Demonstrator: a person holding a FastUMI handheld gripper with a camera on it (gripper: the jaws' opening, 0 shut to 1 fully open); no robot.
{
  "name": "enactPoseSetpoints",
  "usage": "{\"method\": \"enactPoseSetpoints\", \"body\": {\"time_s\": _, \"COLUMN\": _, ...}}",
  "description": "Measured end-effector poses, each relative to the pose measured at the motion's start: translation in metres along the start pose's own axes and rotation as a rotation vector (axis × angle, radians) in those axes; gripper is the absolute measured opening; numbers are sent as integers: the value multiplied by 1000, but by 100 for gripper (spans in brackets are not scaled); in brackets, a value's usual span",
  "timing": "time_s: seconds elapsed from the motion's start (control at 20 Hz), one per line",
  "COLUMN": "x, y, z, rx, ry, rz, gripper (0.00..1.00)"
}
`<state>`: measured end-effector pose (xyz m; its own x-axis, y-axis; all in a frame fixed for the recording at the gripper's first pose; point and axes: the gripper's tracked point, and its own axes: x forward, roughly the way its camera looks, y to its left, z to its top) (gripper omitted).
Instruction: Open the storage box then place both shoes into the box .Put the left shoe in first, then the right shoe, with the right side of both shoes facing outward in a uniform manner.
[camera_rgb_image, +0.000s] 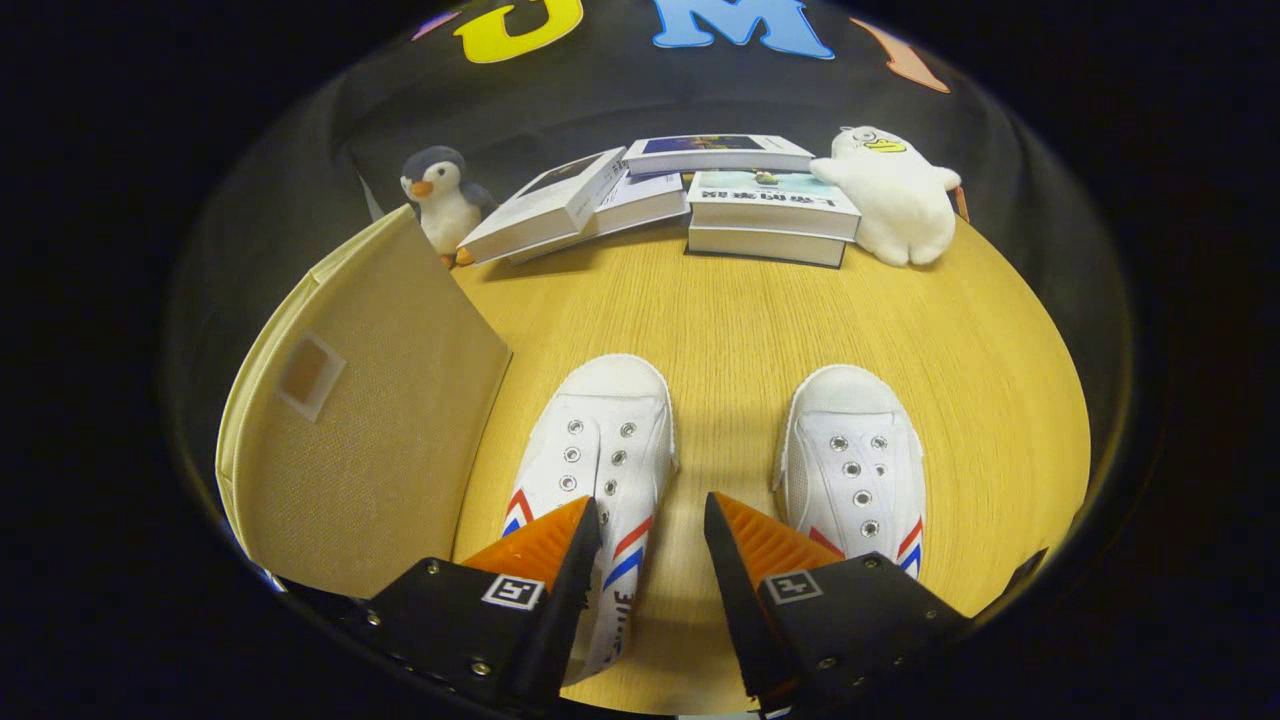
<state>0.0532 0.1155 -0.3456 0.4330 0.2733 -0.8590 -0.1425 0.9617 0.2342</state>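
Two white canvas shoes with red and blue side stripes stand side by side on the wooden table, toes pointing away from me. The left shoe (600, 450) lies partly under my left finger (545, 545); the right shoe (855, 465) lies partly under the right finger (760, 545). My gripper (652, 520) hovers above them, open, with bare table in the gap between its fingers and nothing held. A beige fabric storage box (370, 410) stands to the left of the shoes, its lid shut, with a small label patch on its top.
At the table's (740, 310) far side lie several books (770, 205) in loose stacks. A penguin plush (442, 200) stands behind the box, and a white duck plush (895, 195) sits to the right of the books. Bare wood stretches between shoes and books.
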Motion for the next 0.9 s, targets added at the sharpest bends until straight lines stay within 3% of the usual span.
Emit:
{"method": "enactPoseSetpoints", "body": {"time_s": 0.35, "x": 5, "y": 0, "z": -7, "rx": 72, "ry": 52, "rz": 22, "gripper": 67}}
{"method": "enactPoseSetpoints", "body": {"time_s": 0.4, "x": -8, "y": 6, "z": -1, "rx": 99, "ry": 55, "rz": 67, "gripper": 67}}
{"method": "enactPoseSetpoints", "body": {"time_s": 0.5, "x": 9, "y": 9, "z": -8, "rx": 121, "ry": 55, "rz": 62, "gripper": 28}}
{"method": "enactPoseSetpoints", "body": {"time_s": 0.6, "x": 0, "y": 7, "z": -5, "rx": 105, "ry": 51, "rz": 46, "gripper": 28}}
{"method": "enactPoseSetpoints", "body": {"time_s": 0.7, "x": -4, "y": 9, "z": -8, "rx": 148, "ry": 74, "rz": 59, "gripper": 9}}
{"method": "enactPoseSetpoints", "body": {"time_s": 0.85, "x": -6, "y": 7, "z": -3, "rx": 192, "ry": 56, "rz": 72, "gripper": 9}}
{"method": "enactPoseSetpoints", "body": {"time_s": 0.9, "x": -8, "y": 7, "z": -4, "rx": 210, "ry": 63, "rz": 70, "gripper": 0}}
